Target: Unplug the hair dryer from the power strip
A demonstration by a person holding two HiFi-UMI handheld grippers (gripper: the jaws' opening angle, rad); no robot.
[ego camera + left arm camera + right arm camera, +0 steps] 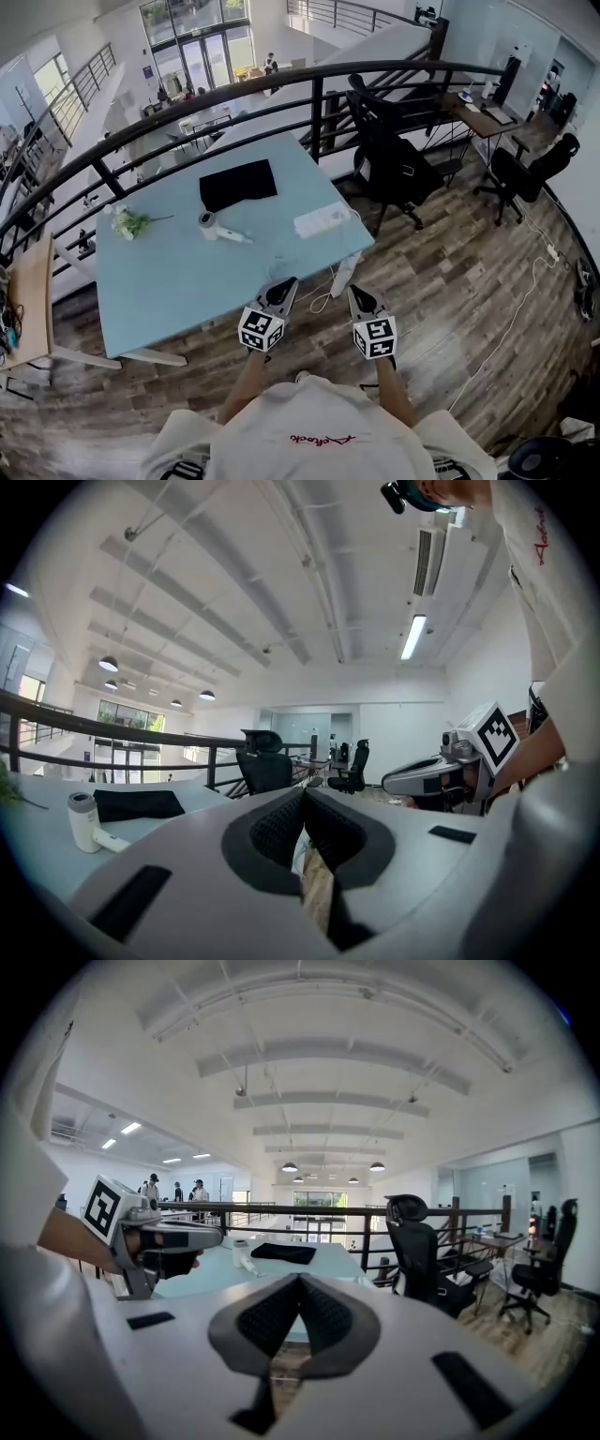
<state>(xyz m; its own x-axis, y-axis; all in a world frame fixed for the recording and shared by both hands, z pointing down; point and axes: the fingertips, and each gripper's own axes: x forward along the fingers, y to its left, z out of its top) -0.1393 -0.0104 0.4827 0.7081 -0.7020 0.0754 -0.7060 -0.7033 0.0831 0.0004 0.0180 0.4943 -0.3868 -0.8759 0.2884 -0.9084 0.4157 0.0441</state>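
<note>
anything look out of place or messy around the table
A white cord hangs off the table at its near corner, below the power strip, and loops on the floor. The hair dryer lies on its side.

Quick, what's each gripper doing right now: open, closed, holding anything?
Left gripper: closed, fingers together, holding nothing.
Right gripper: closed, fingers together, holding nothing.

Mezzanine of an open-plan office. Brown wood-plank floor (450, 281). Curved black railing (317, 117) along the edge, a lower hall beyond it. Pale blue table (178, 281) just inside the railing. Black office chair (389, 164) near the table's far corner; second office chair (530, 173) beside a wooden desk (483, 117). Tall glazed doors (202, 56) far off, letting in daylight. White beamed ceiling (281, 592), strip light (412, 637) lit. Walls white.
</note>
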